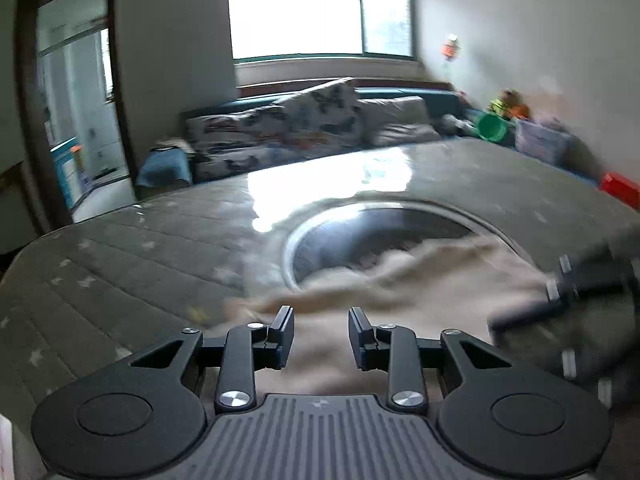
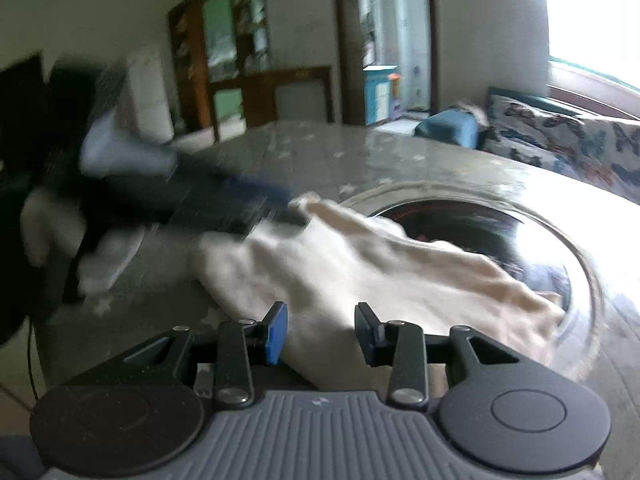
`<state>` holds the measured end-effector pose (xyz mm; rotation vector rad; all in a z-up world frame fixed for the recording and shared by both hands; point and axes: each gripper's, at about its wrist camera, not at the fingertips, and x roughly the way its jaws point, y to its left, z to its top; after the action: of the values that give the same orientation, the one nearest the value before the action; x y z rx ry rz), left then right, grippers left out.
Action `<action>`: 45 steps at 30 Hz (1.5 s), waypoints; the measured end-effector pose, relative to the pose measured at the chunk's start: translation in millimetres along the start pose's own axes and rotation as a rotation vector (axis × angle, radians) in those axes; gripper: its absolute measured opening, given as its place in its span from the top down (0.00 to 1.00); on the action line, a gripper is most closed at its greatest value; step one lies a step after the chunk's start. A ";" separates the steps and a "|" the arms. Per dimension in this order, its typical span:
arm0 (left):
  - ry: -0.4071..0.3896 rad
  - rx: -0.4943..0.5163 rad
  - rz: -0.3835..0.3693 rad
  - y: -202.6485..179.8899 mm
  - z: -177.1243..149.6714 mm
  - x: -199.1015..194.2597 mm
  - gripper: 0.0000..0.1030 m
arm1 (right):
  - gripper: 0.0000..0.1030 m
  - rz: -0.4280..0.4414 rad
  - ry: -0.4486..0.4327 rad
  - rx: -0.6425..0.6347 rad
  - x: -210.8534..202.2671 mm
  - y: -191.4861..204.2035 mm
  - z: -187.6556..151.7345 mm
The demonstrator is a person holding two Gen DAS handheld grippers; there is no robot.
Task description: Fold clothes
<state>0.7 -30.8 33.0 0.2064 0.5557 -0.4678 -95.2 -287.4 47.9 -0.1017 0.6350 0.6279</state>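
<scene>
Left wrist view: my left gripper (image 1: 320, 336) stands with fingers apart over the near hem of the cream garment (image 1: 400, 300), ready to pinch. My right gripper (image 2: 320, 332) gapes likewise; beyond it the garment drapes into the steel basin (image 2: 576, 252), likely mid-retrieval.

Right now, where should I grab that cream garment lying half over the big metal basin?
Grip the near edge of the cream garment, which lies flat on the table; its far end sags into the metal basin. Both the left gripper and the right gripper are open above it, so come straight down.
</scene>
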 end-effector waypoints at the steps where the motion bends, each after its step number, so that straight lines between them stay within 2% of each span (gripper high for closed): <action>1: 0.001 0.014 -0.010 -5.5 -5.9 -3.5 0.69 | 0.64 -0.013 -0.011 0.023 -6.2 -4.4 -2.4; 5: 0.025 0.039 -0.014 -13.2 -29.2 -9.9 0.67 | 0.64 -0.082 0.006 0.095 -21.8 -26.0 -20.0; 8: 0.017 0.020 -0.008 -9.8 -35.2 -13.1 0.66 | 0.64 -0.118 0.037 0.134 -25.0 -40.5 -34.4; 14: -0.024 0.035 0.020 -11.9 -30.9 -30.4 0.66 | 0.64 -0.129 -0.037 0.156 -45.3 -47.9 -27.7; 18: 0.019 0.020 0.030 -10.0 -40.2 -23.6 0.66 | 0.63 -0.151 -0.038 0.175 -35.9 -59.3 -27.7; 23: 0.004 0.014 0.036 -10.5 -40.8 -29.7 0.66 | 0.63 -0.186 -0.015 0.184 -35.5 -71.0 -31.3; 27: -0.033 0.011 0.040 -12.6 -33.8 -34.0 0.64 | 0.63 -0.179 -0.071 0.195 -35.3 -77.3 -15.2; 30: -0.015 0.000 0.044 -14.1 -34.2 -27.3 0.63 | 0.63 -0.162 -0.083 0.202 -18.1 -79.7 -5.3; 35: 0.001 0.004 0.044 -11.5 -45.7 -28.5 0.63 | 0.63 -0.174 -0.019 0.207 7.9 -86.0 -11.8; 38: -0.007 -0.017 0.040 -8.2 -44.3 -34.7 0.63 | 0.62 -0.184 -0.023 0.252 4.8 -95.4 -17.4; 40: -0.028 -0.036 0.047 -6.3 -41.1 -38.5 0.63 | 0.59 -0.201 -0.049 0.258 -1.1 -96.2 -14.9; 45: -0.030 -0.128 0.044 3.1 -34.7 -29.9 0.62 | 0.59 -0.191 -0.080 0.254 2.2 -95.8 -5.3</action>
<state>-36.0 -6.3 20.7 0.0886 0.5490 -0.3904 -41.3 -365.4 32.9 0.0984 0.6141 0.3617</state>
